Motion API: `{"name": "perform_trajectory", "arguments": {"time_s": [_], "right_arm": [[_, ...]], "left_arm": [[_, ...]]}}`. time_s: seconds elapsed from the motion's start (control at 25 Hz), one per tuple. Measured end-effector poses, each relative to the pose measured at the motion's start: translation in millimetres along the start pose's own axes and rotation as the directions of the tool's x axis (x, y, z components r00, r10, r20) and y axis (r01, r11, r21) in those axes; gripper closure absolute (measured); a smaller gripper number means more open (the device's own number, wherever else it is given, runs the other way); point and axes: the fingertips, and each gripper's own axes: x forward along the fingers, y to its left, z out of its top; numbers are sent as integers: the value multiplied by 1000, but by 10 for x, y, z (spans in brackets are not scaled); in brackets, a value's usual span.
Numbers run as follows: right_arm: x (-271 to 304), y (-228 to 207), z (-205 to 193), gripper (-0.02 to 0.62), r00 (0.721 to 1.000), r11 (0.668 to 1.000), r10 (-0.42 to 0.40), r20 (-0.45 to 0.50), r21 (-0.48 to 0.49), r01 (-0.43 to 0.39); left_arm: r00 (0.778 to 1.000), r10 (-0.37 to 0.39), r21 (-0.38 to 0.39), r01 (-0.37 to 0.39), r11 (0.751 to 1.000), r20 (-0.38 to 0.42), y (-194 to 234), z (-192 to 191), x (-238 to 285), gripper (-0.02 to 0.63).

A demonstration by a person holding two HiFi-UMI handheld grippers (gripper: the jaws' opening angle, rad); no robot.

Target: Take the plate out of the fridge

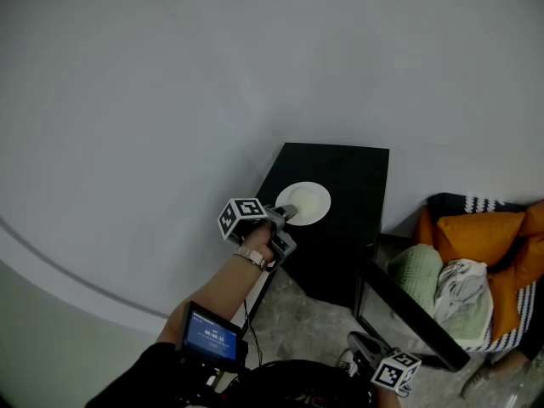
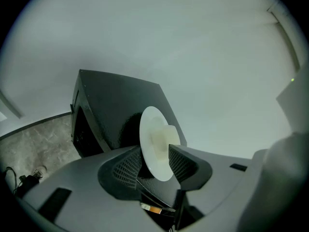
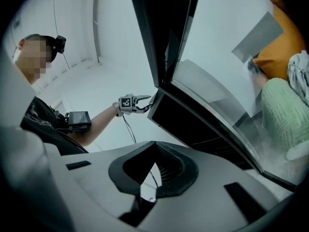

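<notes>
Right claw (image 3: pixel 155 146), low beside the black fridge (image 1: pixel 348 177), seemed closed with nothing in it; left claw (image 2: pixel 155 151) stood apart around the white plate's (image 1: pixel 308 202) rim; that plate lay flat on the fridge's top.

The plate (image 1: pixel 304 203) sits atop the fridge (image 1: pixel 357 177), its near rim between the jaws of the left gripper (image 1: pixel 288 214). The fridge door (image 1: pixel 412 313) juts out rightward, with cushions (image 1: pixel 476 245) beyond it and the right gripper (image 1: pixel 355 342) low beside it.
</notes>
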Motion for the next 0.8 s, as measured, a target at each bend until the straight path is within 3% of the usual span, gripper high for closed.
{"name": "perform_trajectory", "arguments": {"time_s": [0.12,0.28,0.4,0.56,0.64,0.8], "right_arm": [[2,-5,9,591,1000,1000,3,-19,4,-3],[-14,-27,17,591,1000,1000,-2,-27,21,2],[-37,-57,-3,591,1000,999,6,-23,34,-5],[-69,-75,35,591,1000,1000,9,-21,26,-8],[-80,-85,52,591,1000,999,11,-13,33,-11],[-53,-22,64,591,999,999,30,-31,15,-30]], "left_arm": [[999,34,36,-34,999,-9,-1,28,-15,438],[994,109,188,-103,977,-23,19,77,-43,419],[983,185,316,-170,933,-19,86,122,-58,419],[965,263,486,-239,841,18,173,194,-153,419],[964,264,523,-247,816,45,200,235,-197,419],[984,153,557,-177,811,91,114,240,-319,420]]}}
